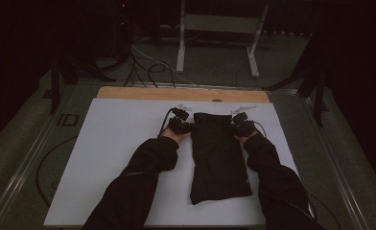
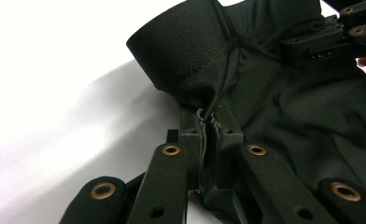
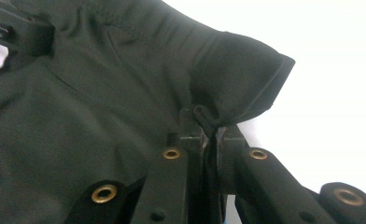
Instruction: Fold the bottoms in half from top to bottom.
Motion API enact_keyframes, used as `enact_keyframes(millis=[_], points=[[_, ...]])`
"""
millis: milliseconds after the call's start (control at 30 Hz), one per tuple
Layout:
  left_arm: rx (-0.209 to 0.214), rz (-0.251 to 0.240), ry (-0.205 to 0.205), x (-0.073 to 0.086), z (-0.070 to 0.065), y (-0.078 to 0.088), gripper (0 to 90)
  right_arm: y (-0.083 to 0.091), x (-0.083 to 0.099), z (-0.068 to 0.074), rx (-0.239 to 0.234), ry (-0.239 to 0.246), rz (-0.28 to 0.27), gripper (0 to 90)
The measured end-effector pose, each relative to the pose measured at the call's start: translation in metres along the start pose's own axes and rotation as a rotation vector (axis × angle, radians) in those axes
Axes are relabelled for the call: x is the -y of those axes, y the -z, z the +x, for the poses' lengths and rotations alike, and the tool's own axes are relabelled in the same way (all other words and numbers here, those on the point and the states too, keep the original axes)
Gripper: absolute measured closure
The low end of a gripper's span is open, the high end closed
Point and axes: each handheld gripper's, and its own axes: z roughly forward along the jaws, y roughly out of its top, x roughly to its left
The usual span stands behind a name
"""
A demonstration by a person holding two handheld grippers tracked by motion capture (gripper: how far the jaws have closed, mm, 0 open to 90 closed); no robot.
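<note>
A wide white desk (image 1: pixel 119 158) takes up the lower half of the high view, with a wooden strip along its far edge and dim floor, cables and a pale frame beyond. Just right of centre on the desk lies a black garment (image 1: pixel 218 158), folded into a long narrow rectangle that runs from the middle of the frame down towards the bottom edge.

Two dark-sleeved forearms come up from the bottom of the frame, one on each side of the cloth. The left tool (image 1: pixel 182 125) sits at the garment's upper left corner and the right tool (image 1: pixel 241 126) at its upper right corner.

In the left gripper view, the left tool (image 2: pixel 208 126) has its jaws pressed together on a hemmed edge of the cloth, which bunches up above them. In the right gripper view, the right tool (image 3: pixel 208 128) is likewise clamped on a rolled hem at the opposite corner.

The step looks like lifting the top edge to fold it down over the lower part. It would go best with both hands rising together and level, the edge kept taut between them, then carried straight towards the near end so the sides stay aligned.
</note>
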Motion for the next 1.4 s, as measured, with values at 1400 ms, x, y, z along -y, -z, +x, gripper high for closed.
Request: enact_keyframes(millis=[1400], points=[[0.082, -0.038, -0.058, -0.002, -0.029, 0.044, 86.1, 0.051, 0.007, 0.017, -0.03, 0.035, -0.119, 85.2]])
